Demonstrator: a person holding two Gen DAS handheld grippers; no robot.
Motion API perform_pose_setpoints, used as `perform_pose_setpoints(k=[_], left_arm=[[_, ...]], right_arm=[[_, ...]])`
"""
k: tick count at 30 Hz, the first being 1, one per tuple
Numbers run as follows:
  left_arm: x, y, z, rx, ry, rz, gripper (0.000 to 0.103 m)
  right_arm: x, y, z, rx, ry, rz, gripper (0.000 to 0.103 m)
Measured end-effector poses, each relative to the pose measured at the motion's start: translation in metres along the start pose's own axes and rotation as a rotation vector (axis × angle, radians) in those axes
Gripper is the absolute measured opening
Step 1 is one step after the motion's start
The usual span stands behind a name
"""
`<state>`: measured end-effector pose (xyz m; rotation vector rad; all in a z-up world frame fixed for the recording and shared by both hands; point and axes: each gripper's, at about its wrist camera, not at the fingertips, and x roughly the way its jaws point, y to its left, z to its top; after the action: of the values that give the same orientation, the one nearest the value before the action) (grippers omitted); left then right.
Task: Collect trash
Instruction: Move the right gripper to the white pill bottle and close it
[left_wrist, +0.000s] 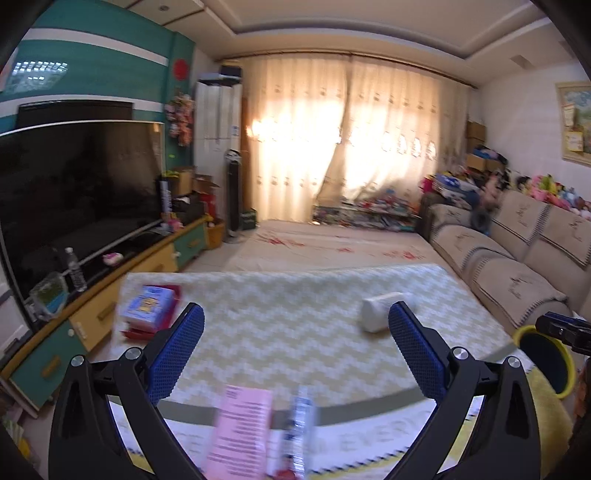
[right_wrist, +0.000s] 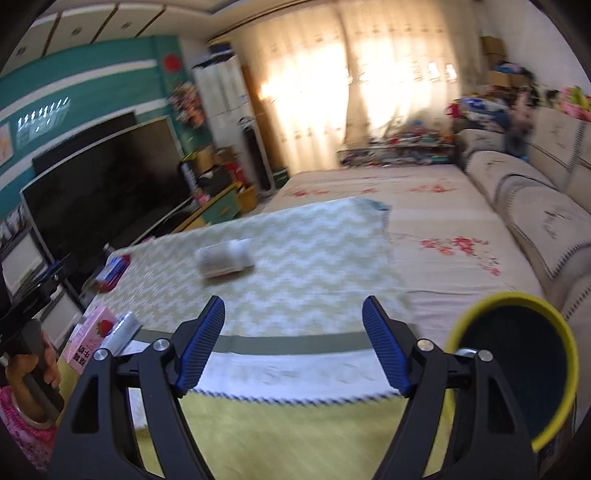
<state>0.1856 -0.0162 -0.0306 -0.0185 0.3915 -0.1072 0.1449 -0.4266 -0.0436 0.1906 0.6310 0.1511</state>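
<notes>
My left gripper (left_wrist: 295, 325) is open and empty above a zigzag-patterned mat (left_wrist: 295, 317). A pink milk carton (left_wrist: 242, 428) and a crumpled wrapper (left_wrist: 300, 424) lie just below it. A white bottle (left_wrist: 382, 312) lies on its side near the right finger. A blue packet on a red box (left_wrist: 149, 304) sits at the mat's left edge. My right gripper (right_wrist: 293, 332) is open and empty. In its view the white bottle (right_wrist: 223, 258) lies ahead, the pink carton (right_wrist: 90, 336) and wrapper (right_wrist: 122, 330) are at the left. A yellow-rimmed bin (right_wrist: 517, 362) stands at the right.
A large TV (left_wrist: 74, 192) on a low cabinet (left_wrist: 122, 291) runs along the left, with a water bottle (left_wrist: 75, 269) on it. A beige sofa (left_wrist: 517, 258) lines the right. The bin also shows at the right edge (left_wrist: 546, 358). Toys are piled by the curtains (left_wrist: 369, 214).
</notes>
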Motion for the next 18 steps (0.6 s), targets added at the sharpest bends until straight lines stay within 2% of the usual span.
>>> perform_pose_setpoints(k=[3, 6, 10, 13, 18], left_arm=[[0.005, 0.02, -0.004, -0.043, -0.019, 0.001, 0.098], [0.008, 0.02, -0.01, -0.037, -0.01, 0.009, 0.098], [0.01, 0.028, -0.01, -0.078, -0.007, -0.013, 0.098], [0.009, 0.03, -0.011, -0.107, -0.009, 0.0, 0.098], [0.01, 0.043, -0.012, -0.161, -0.01, 0.027, 0.098]], right_arm=[[0.034, 0.035, 0.012, -0.04, 0.033, 0.03, 0.088], [0.07, 0.066, 0.023, -0.093, 0.058, 0.042, 0.09], [0.115, 0.091, 0.031, -0.164, 0.103, 0.013, 0.094], [0.147, 0.098, 0.036, -0.198, 0.135, -0.028, 0.095], [0.186, 0.092, 0.046, -0.178, 0.194, -0.071, 0.095]])
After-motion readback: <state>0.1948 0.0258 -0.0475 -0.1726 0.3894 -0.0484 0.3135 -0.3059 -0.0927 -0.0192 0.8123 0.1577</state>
